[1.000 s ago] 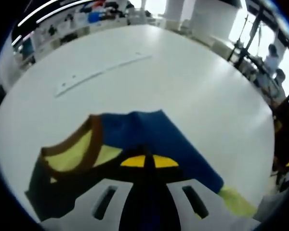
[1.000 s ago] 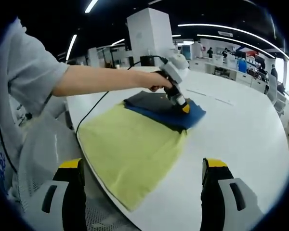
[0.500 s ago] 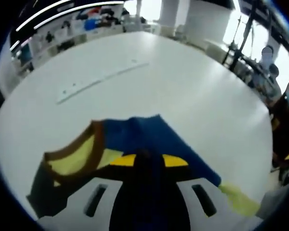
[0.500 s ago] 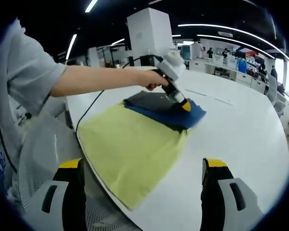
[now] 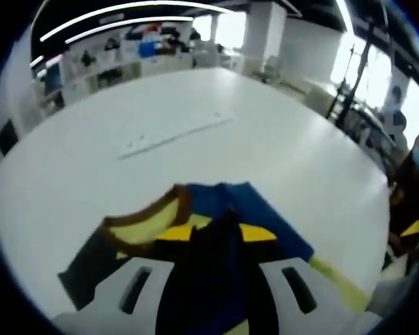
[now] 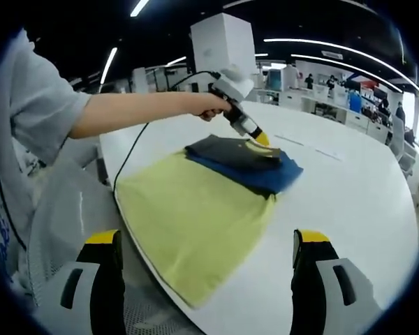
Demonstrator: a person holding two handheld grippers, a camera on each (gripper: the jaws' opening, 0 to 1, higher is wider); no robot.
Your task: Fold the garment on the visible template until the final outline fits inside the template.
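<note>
The garment [image 6: 244, 164], dark blue and charcoal with a brown-trimmed yellow collar, lies folded at the far end of the yellow-green template [image 6: 195, 216] on the white table [image 6: 349, 209]. A person's hand holds my left gripper [image 6: 255, 132] tilted at the garment's far edge. In the left gripper view a ridge of dark blue cloth [image 5: 227, 223] stands up between the yellow tips of my left gripper [image 5: 216, 234], which pinches it; the collar [image 5: 143, 223] lies to the left. My right gripper [image 6: 206, 241] hovers open over the template's near end, holding nothing.
A thin white strip [image 5: 174, 134] lies on the table beyond the garment, also in the right gripper view as a strip [image 6: 314, 148]. The person's bare arm [image 6: 140, 112] and a black cable [image 6: 126, 167] cross the left side. Grey mesh [image 6: 63, 230] sits by the near table edge.
The left gripper has risen and tipped up toward the garment's far edge, and its tips stand further apart with more cloth bunched between them. The right gripper has stayed put.
</note>
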